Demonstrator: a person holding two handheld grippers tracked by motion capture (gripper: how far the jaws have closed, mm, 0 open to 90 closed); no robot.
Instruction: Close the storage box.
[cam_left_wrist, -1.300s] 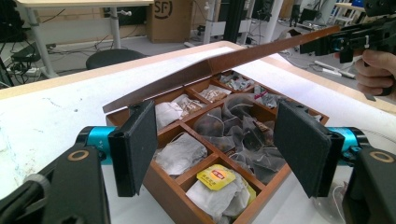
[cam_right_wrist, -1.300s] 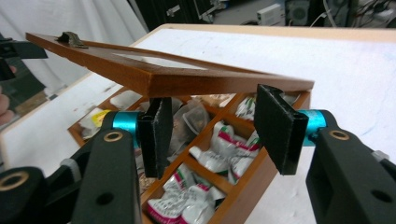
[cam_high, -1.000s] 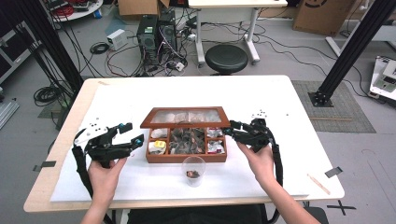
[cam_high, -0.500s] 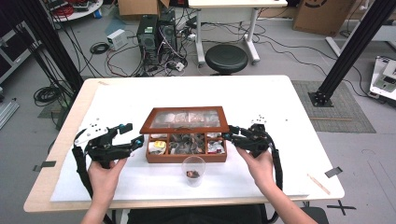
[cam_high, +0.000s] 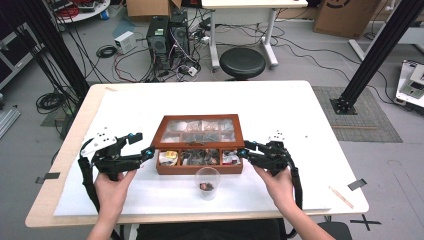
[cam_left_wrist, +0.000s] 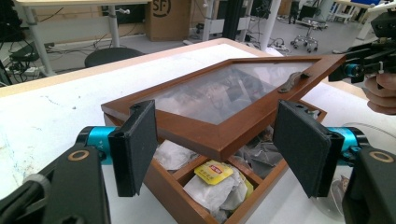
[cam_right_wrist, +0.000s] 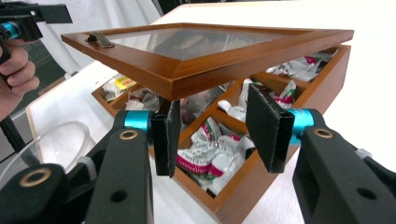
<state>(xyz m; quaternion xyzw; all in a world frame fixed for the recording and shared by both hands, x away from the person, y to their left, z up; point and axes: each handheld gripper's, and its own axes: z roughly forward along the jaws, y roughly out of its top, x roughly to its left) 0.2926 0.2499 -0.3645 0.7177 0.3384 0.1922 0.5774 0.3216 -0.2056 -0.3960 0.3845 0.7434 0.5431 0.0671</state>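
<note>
High view: wooden tea box located at centre of white table, glass-panelled lid partly raised over the compartments. Left gripper positioned at the box's left end, right gripper at its right end, each held by a hand entering from the bottom edge. Clear plastic cup standing just in front of the box, something small and dark at its bottom. Black stool on the floor beyond the table.

Left gripper view: left gripper with jaws spread wide, nothing clamped; near corner of the lid lying in the gap between the pads. Lid tilted, front edge up, metal latch on its frame. Yellow-tagged tea bag visible in the nearest open compartment. Right gripper at the lid's far corner, contact not discernible.

Right gripper view: right gripper with jaws wide apart, gripping nothing, lid corner above and between the pads. Wrapped tea bags packed in the compartments beneath. Cup rim at lower left. Left gripper at the lid's far corner.
</note>
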